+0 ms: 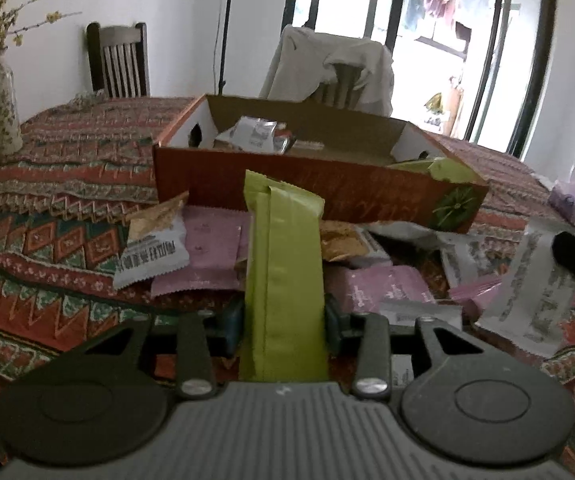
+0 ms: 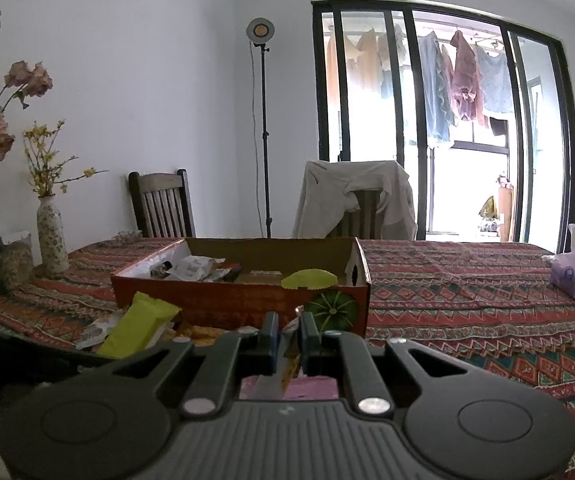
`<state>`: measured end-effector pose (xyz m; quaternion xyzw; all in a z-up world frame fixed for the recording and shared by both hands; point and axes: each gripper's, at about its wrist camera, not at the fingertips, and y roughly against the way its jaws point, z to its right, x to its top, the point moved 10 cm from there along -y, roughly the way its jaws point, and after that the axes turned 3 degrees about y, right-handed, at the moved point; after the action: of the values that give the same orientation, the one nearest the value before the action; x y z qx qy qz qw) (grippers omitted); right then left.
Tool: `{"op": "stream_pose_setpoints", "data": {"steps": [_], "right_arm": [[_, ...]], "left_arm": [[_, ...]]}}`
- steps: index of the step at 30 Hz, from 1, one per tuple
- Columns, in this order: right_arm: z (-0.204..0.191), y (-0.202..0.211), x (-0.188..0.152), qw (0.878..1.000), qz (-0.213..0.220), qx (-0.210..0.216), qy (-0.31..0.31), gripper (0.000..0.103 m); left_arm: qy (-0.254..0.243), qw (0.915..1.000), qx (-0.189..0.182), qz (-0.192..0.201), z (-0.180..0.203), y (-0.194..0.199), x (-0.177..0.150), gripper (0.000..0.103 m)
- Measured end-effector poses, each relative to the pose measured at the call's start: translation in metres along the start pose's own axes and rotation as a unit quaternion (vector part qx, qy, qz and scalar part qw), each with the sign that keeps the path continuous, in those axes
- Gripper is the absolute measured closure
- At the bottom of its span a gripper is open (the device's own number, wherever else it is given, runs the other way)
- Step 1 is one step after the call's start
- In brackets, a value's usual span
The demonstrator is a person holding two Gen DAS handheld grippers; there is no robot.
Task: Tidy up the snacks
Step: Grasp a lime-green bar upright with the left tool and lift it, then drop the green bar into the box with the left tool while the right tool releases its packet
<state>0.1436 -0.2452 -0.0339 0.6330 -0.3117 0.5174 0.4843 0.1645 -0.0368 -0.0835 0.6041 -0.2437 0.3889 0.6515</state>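
Your left gripper [image 1: 285, 316] clamps a tall green foil snack packet [image 1: 285, 264]; your right gripper [image 2: 287, 336] pinches a thin wrapper [image 2: 283, 372]. The open red cardboard box [image 1: 287, 188] holds silver packets [image 1: 255, 132] and a green one [image 1: 443, 168].

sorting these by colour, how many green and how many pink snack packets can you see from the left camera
green packets: 2, one in the left hand-held gripper, one in the cardboard box
pink packets: at least 3, overlapping on the table, so the count is hard to fix
total: at least 5
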Motion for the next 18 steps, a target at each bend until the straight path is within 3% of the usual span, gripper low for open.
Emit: {"op": "stream_pose_setpoints", "data": {"steps": [18], "right_arm": [[-0.004,0.02,0.038,0.999,0.042,-0.014,0.007,0.093]], "left_arm": [[-0.011,0.9954,-0.049,0.082,0.009,0.056,0.049,0.062]]}}
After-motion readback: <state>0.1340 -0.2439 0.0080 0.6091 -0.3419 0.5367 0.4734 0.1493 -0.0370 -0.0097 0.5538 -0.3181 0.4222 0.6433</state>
